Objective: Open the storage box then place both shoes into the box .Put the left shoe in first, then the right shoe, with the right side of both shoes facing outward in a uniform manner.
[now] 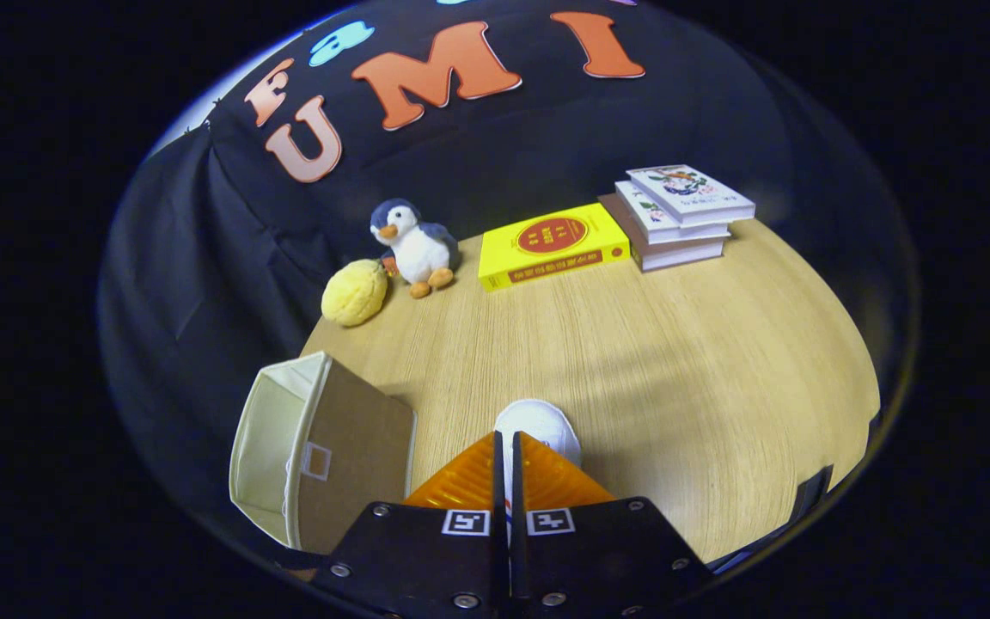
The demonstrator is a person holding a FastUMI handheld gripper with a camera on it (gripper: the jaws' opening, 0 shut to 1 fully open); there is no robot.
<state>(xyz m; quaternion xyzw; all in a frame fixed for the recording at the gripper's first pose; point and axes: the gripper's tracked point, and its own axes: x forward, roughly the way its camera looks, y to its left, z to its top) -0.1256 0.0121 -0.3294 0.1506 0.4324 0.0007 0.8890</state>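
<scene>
The white rounded shoe (538,427) is sitting between the fingers, toe poking out just beyond them; the gripper (508,464) is closing on it with both fingers pressing a thin part near its opening, probably so it hangs steady for carrying. One shoe is showing. The cream fabric storage box with a brown side panel (323,451) is lying just beside the fingers on the light wooden table (675,361), its open mouth turned away from them, ready to receive it. Beyond are sitting one plush penguin (415,245), one yellow lumpy soft toy (355,293), one yellow book (551,245) and three stacked books (675,215).
</scene>
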